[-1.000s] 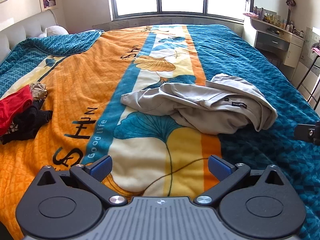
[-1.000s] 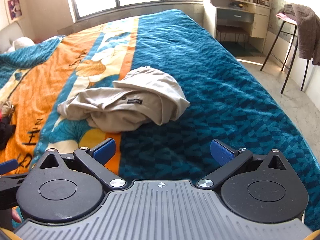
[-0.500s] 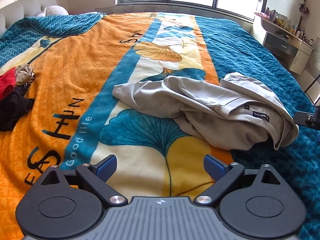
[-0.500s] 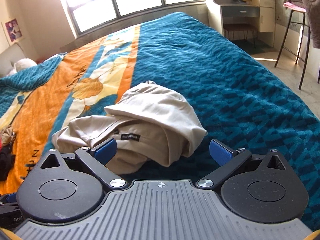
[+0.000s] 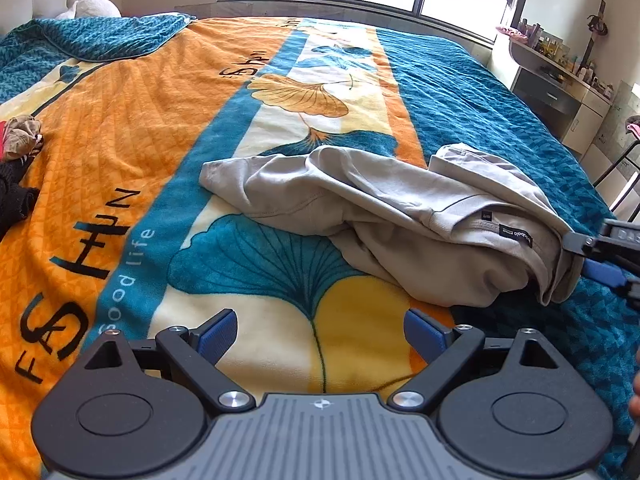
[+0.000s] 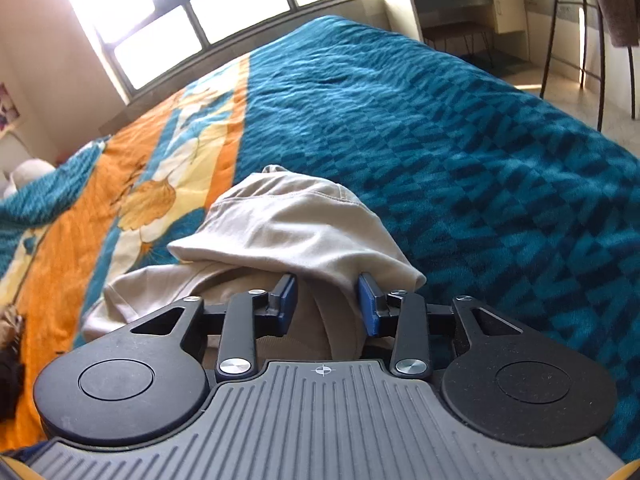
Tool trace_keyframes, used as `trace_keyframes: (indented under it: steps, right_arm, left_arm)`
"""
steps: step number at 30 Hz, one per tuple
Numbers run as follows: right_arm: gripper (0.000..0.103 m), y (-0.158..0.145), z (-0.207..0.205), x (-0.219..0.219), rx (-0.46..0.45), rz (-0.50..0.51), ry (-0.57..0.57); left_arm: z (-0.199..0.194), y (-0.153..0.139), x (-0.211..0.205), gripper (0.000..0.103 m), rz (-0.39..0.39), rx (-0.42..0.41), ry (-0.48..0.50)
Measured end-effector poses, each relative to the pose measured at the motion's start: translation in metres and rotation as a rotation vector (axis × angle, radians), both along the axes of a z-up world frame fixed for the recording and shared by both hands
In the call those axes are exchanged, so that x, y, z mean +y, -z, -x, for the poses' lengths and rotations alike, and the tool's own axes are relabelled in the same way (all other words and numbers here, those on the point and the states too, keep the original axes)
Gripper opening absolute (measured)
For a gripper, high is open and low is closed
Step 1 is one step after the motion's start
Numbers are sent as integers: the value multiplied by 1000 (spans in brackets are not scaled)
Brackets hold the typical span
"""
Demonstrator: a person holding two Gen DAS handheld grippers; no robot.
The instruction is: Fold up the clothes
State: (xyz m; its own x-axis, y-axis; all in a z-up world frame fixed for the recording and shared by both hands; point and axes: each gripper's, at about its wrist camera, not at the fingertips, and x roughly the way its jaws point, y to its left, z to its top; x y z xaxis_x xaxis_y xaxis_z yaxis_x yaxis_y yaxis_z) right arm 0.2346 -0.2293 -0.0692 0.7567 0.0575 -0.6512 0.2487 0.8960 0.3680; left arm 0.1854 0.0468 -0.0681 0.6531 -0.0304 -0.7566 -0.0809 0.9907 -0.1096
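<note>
A crumpled beige garment point(image 5: 380, 216) with a black neck label lies on the patterned blanket point(image 5: 132, 128), on its blue and orange stripes. My left gripper point(image 5: 320, 336) hovers open over the blanket just short of the garment's near edge, with nothing between its fingers. My right gripper point(image 6: 327, 304) has its jaws narrowed to about half width. They straddle the garment's point(image 6: 288, 232) near folded edge, and cloth lies in the gap. In the left wrist view the right gripper point(image 5: 588, 256) comes in at the garment's right end.
A pile of red, black and tan clothes point(image 5: 16, 168) lies at the bed's left edge. A pillow point(image 5: 92, 6) rests by the headboard. A dresser point(image 5: 560, 96) and a stool point(image 6: 592, 20) with a towel over it stand on the floor to the right of the bed.
Both grippers moved forward toward the beige garment. The right gripper reached its near fold and its jaws narrowed from wide open to about half width around the cloth.
</note>
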Motion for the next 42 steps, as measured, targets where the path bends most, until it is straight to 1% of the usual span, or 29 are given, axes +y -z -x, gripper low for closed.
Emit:
trace_keyframes:
  steps: [2, 4, 6, 8, 9, 12, 14, 16, 17, 18, 19, 20, 22, 26, 30, 33, 35, 36, 37, 38, 40, 41, 42]
  right_arm:
    - [49, 1, 18, -11, 1, -99, 33]
    - [48, 16, 32, -29, 41, -272, 78]
    - [46, 39, 37, -43, 107, -466, 92]
    - [46, 60, 38, -50, 122, -610, 105]
    - [46, 68, 39, -52, 110, -669, 124]
    - [46, 91, 36, -54, 73, -789, 198]
    - [47, 108, 36, -54, 46, -922, 254]
    - [46, 122, 37, -51, 3, -1004, 307]
    - [44, 123, 37, -48, -20, -1007, 310]
    - [26, 124, 37, -46, -40, -1003, 309]
    - [10, 120, 37, -43, -48, -980, 296]
    - [10, 115, 38, -40, -54, -949, 281]
    - [7, 95, 41, -33, -54, -848, 236]
    - [6, 39, 65, -22, -122, -736, 102]
    - [6, -23, 116, -15, -209, -665, -39]
    - [6, -54, 170, -30, -241, -645, -90]
    - [6, -61, 203, -43, -223, -649, -88]
    - [6, -57, 218, -49, -196, -649, -80]
    - [7, -51, 228, -53, -153, -635, -73]
    - [7, -40, 238, -59, -84, -606, -64]
    - [23, -13, 240, -65, 79, -531, -25]
    - [23, -1, 242, -67, 145, -498, -4]
    - [23, 7, 243, -70, 165, -480, 19]
  left_arm:
    - [-3, 1, 2, 91, 11, 1, -15]
    - [-4, 2, 2, 91, 30, 5, -23]
    - [-3, 4, 0, 90, 57, 11, -25]
    - [1, 5, -4, 90, 74, 16, -24]
    - [3, 5, -6, 90, 80, 13, -24]
    - [9, 4, -7, 90, 97, 0, -32]
    - [11, 3, -7, 90, 104, -3, -33]
    - [12, 2, -6, 90, 112, -6, -34]
    - [13, 2, -5, 90, 112, -4, -35]
    - [14, 2, -4, 90, 111, -1, -37]
    - [14, 2, -3, 90, 111, 2, -38]
    - [16, 1, -2, 90, 111, 2, -41]
    - [22, -1, 2, 89, 112, -3, -45]
    - [40, -12, 11, 87, 110, -16, -65]
    - [72, -28, 14, 87, 71, -58, -27]
    - [101, -32, 17, 87, 62, -63, 13]
    - [118, -28, 22, 86, 85, -53, 32]
    - [124, -24, 23, 83, 112, -54, 48]
    - [131, -20, 25, 83, 138, -55, 64]
    - [135, -14, 26, 83, 162, -44, 56]
    - [136, -2, 29, 83, 208, -22, 23]
    - [132, 3, 31, 82, 231, -12, -1]
    - [129, 9, 33, 80, 254, -1, -25]
